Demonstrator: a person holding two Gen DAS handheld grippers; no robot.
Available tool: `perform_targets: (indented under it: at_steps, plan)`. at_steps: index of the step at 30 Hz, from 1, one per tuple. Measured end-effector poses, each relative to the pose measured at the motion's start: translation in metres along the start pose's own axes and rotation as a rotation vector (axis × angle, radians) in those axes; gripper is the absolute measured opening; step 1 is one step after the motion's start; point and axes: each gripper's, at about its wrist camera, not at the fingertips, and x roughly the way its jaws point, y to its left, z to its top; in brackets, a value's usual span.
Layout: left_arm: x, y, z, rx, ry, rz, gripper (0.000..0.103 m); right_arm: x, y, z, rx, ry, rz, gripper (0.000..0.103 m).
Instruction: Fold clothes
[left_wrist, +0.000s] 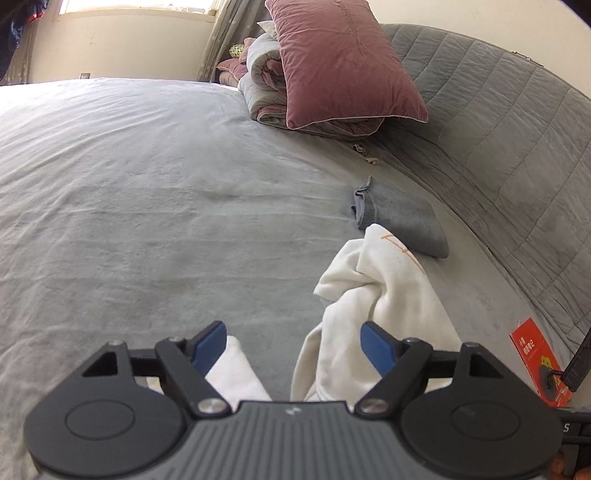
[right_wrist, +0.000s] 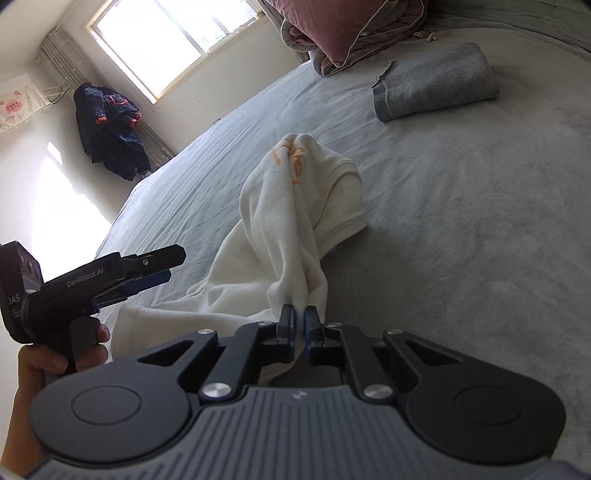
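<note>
A crumpled white garment (left_wrist: 373, 295) with orange print lies bunched on the grey bed sheet (left_wrist: 147, 206). My left gripper (left_wrist: 293, 341) stands open above its near folds, blue pads wide apart and pressing on nothing. In the right wrist view the same white garment (right_wrist: 288, 221) rises in a peak from my right gripper (right_wrist: 300, 317), which is shut on a pinch of the white cloth. The left gripper (right_wrist: 173, 264) shows there at the left, held in a person's hand (right_wrist: 55, 354), off the cloth. A folded grey garment (right_wrist: 436, 81) lies farther back on the bed.
A mauve pillow (left_wrist: 343, 62) leans on a folded quilt (left_wrist: 266, 85) by the padded grey headboard (left_wrist: 498, 122). A red packet (left_wrist: 535, 354) lies at the bed's right edge. Dark clothes (right_wrist: 110, 133) hang near the window (right_wrist: 173, 33).
</note>
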Motion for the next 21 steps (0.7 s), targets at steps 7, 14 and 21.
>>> perform_targets:
  at_steps: [7, 14, 21]
  plan:
    - [0.046, -0.010, 0.013, -0.036, 0.085, -0.041, 0.080, -0.011, -0.032, 0.010, 0.110, -0.002, -0.024, 0.008]
    - [0.088, -0.022, -0.007, -0.197, 0.172, -0.144, 0.070, -0.018, -0.049, 0.016, 0.181, -0.007, -0.021, 0.008]
    - [0.076, -0.043, -0.023, -0.208, 0.100, -0.099, 0.022, -0.018, -0.048, 0.017, 0.210, 0.010, -0.027, 0.008]
